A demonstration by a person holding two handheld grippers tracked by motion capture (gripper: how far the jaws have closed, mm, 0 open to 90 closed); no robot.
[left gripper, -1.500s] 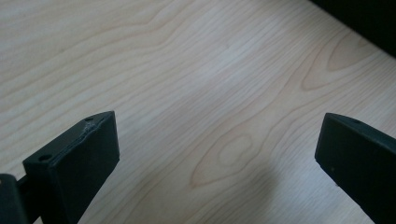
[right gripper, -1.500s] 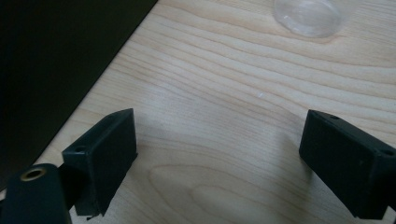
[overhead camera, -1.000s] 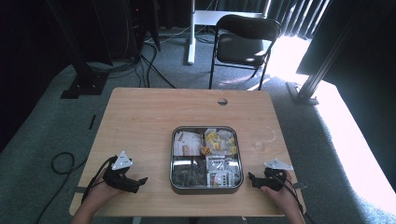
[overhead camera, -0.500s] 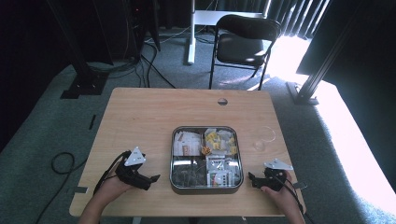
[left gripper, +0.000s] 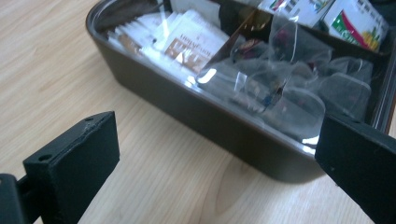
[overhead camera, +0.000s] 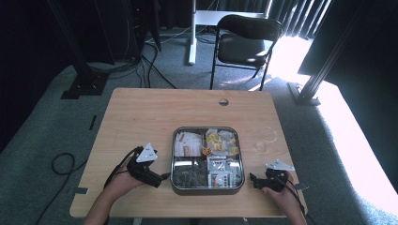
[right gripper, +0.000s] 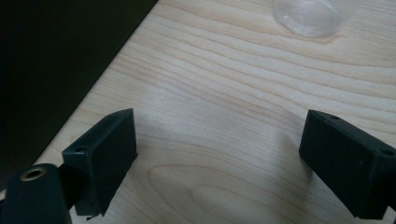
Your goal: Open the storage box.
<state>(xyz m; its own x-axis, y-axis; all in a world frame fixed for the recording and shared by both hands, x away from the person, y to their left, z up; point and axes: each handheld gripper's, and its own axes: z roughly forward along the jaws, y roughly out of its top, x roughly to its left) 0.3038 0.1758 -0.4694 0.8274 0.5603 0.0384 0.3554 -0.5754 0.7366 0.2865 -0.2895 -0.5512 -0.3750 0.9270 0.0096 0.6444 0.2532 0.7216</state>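
Moved rightward, the left gripper gapes wide beside the tin's left wall; right gripper likewise wide, near the table's front edge.

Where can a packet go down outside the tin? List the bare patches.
Bare wood: the far half of the wooden table, beyond the compartmented metal tin, and the strip left of it above the left gripper. Crowded: right of the tin, with the clear plastic cup and right gripper.
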